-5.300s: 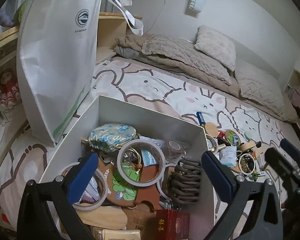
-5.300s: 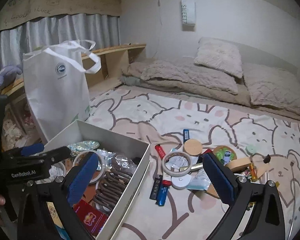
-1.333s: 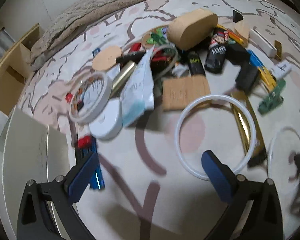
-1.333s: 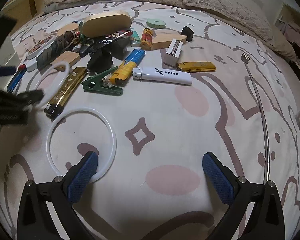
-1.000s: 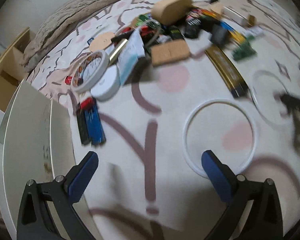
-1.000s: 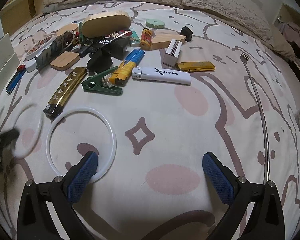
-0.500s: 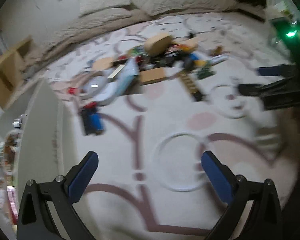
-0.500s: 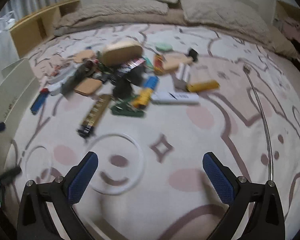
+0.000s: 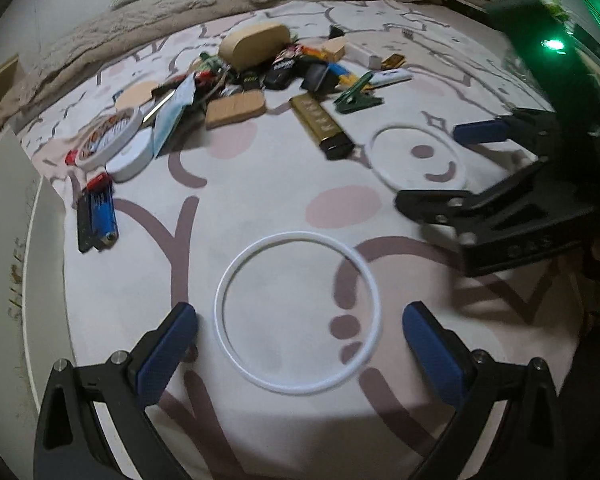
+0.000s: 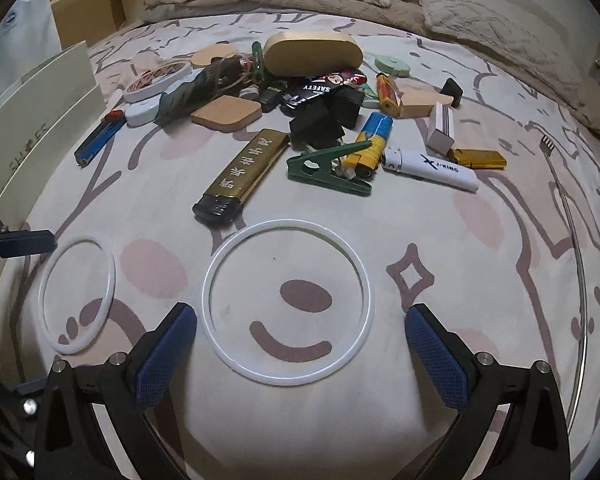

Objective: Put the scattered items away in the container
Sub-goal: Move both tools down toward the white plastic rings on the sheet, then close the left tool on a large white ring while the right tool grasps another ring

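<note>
Two white rings lie flat on the cartoon-print bed cover. One white ring (image 9: 300, 236) lies right in front of my left gripper (image 9: 298, 314), which is open and empty; the same ring (image 10: 44, 280) lies beside a left gripper finger (image 10: 24, 239). The other white ring (image 10: 286, 224) sits before my right gripper (image 10: 299, 312), also open and empty. That ring (image 9: 380, 140) and the right gripper (image 9: 432, 168) appear at the right of the left wrist view. The white box (image 9: 4, 220) stands at the left edge (image 10: 32, 120).
Beyond the rings lies a pile: a gold harmonica (image 10: 244, 172), a green clip (image 10: 324, 168), a white lighter (image 10: 432, 168), blue lighters (image 9: 100, 216), a tape roll (image 9: 108, 138) and a tan oval case (image 10: 312, 54). A long metal rod (image 10: 572, 240) lies at the right. Pillows are at the back.
Both grippers left the box and came over the scattered items. In the last second one ring shifted away from the harmonica toward the box, staying before the left gripper. Both views pulled back.
</note>
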`<state>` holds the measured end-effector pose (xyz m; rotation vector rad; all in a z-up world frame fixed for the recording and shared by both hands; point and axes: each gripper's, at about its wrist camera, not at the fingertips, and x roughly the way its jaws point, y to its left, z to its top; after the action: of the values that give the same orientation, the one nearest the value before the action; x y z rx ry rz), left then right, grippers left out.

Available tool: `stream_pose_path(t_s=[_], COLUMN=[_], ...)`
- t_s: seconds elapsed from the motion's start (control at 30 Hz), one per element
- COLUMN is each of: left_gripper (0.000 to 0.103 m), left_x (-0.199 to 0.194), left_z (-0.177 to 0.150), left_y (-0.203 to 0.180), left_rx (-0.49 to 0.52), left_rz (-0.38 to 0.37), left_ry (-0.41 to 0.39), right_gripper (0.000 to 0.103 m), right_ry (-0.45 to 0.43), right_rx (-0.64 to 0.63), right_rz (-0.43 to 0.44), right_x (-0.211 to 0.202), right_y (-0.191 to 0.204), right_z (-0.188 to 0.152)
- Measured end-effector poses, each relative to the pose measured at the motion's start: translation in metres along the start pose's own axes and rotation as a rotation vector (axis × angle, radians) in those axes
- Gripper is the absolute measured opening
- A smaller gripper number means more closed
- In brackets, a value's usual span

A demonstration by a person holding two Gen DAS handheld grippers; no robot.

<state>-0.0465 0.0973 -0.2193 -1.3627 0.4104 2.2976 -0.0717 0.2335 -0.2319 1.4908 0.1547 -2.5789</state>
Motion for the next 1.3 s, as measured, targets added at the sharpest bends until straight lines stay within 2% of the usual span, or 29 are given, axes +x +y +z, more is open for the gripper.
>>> stream_pose_path(t_s=[0.13, 0.23, 0.43, 0.57, 0.63, 0.67, 1.07, 1.3], left_gripper=[0.103, 0.103, 0.103, 0.101, 0.093, 0.084, 0.084, 0.084], left_x=[0.006, 0.007, 0.007, 0.006, 0.004, 0.002, -0.01, -0.031], left_z=[0.0, 0.0, 0.002, 0.002, 0.002, 0.003, 0.001, 0.011], left_y=[0.005, 0.002, 0.004, 0.004, 0.003, 0.004, 0.012, 0.016], left_rx=[-0.018, -0.019, -0.043, -0.036, -0.036, -0.038, -0.106, -0.121], left_rz=[-0.019, 0.005, -0.003, 0.003, 0.001, -0.002, -0.018, 0.005], left_ry=[-0.016, -0.038, -0.054, -0.05, -0.048, -0.051, -0.075, -0.153], right_gripper=[0.103, 0.103, 0.103, 0.084, 0.084, 0.084, 0.084, 0.084], right_ry=[-0.034, -0.021, 0.014, 0.001, -0.006, -0.011, -0.037, -0.086], right_rx=[0.029, 0.037, 0.052, 0.021, 0.018, 0.023, 0.062, 0.119], right_rz=[-0.023, -0.044, -0.062, -0.034, -0.043, -0.041, -0.035, -0.042], right_x=[0.001, 0.004, 0.005, -0.002, -0.003, -0.003, -0.007, -0.021], right_y=[0.002, 0.004, 0.005, 0.011, 0.013, 0.013, 0.01, 0.001], right_z=[-0.003, 0.0, 0.008, 0.007, 0.006, 0.006, 0.008, 0.012])
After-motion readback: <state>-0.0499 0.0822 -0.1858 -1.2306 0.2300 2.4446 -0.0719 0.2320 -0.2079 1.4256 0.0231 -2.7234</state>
